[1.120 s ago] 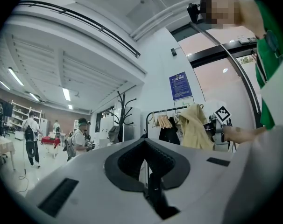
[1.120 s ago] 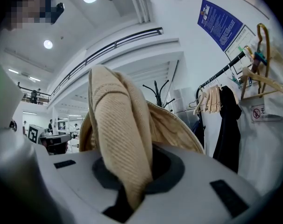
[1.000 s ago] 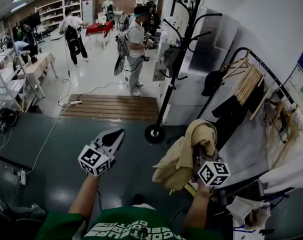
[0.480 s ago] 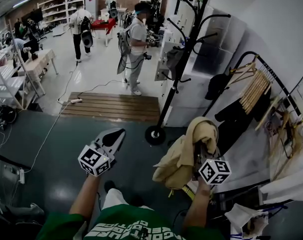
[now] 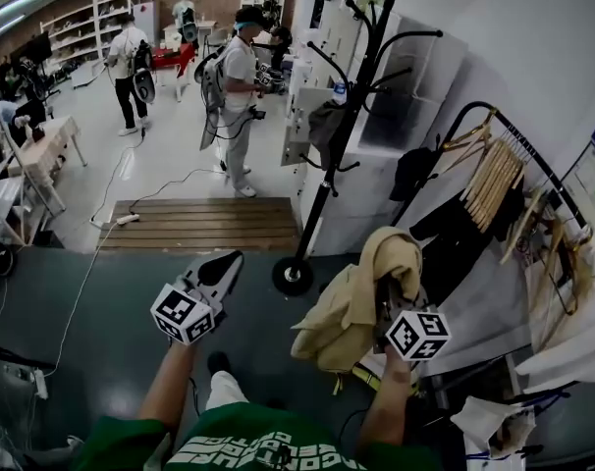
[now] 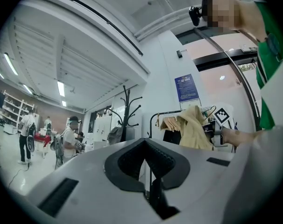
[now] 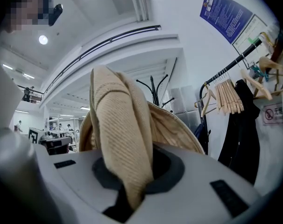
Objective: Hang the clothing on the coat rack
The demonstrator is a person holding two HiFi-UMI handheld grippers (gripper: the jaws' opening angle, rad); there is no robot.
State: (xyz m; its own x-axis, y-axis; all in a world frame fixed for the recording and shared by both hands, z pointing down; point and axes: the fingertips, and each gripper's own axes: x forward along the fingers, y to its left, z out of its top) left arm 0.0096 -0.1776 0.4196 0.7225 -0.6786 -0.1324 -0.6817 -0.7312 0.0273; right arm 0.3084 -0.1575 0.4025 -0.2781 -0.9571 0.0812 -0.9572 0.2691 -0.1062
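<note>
**Beige garment held up near the coat rack, not yet on a hook**

The right gripper (image 7: 132, 185) has its jaws clamped on a bunched fold of the beige garment (image 5: 351, 302). The rest of the cloth drapes down and to the left, close to the round base of the coat rack (image 5: 342, 135) and well below its hooks. Gripping it by a raised fold probably leaves a loop that can drop over a hook. The left gripper (image 5: 219, 268), jaws together on nothing, hovers left of the rack's base, likely kept free to steady the cloth. The floor (image 5: 101, 302) is dark and smooth. A wooden platform (image 5: 204, 226) lies behind the rack, a clothes rail (image 5: 494, 160) with wooden hangers stands to its right, and people (image 5: 237, 96) work beyond it.
</note>
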